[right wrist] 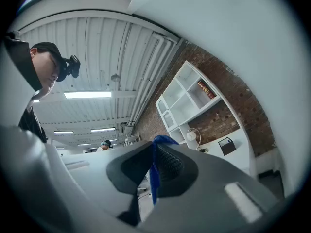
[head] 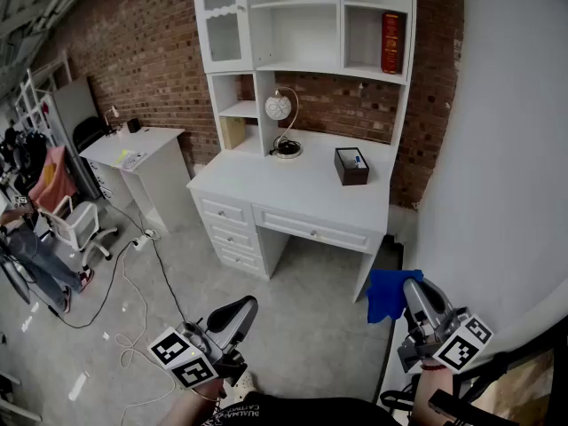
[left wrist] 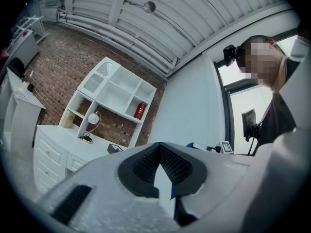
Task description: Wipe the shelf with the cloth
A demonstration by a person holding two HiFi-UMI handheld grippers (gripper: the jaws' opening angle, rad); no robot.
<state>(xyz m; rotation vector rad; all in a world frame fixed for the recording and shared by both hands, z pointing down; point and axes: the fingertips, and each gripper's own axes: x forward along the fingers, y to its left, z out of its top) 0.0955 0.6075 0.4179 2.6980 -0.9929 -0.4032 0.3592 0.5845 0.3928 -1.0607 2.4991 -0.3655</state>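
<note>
The white shelf unit (head: 302, 34) stands on a white desk (head: 306, 198) against the brick wall, some way ahead of both grippers. My right gripper (head: 410, 291) is low at the right, shut on a blue cloth (head: 387, 294) that hangs from its jaws. In the right gripper view the cloth (right wrist: 154, 174) runs between the pads, with the shelf unit (right wrist: 187, 98) far off. At the lower left, my left gripper (head: 238, 312) is shut with nothing in it. Its jaws (left wrist: 159, 152) meet at the tips, and the shelf unit (left wrist: 114, 93) shows beyond them.
The shelves hold a red book (head: 391, 43) and a round clock on a stand (head: 279, 106); a black box (head: 351, 166) sits on the desk. A smaller white desk (head: 133, 145), a chair (head: 75, 224) and floor cables (head: 133, 291) are at the left. A white wall (head: 506, 149) is close on the right.
</note>
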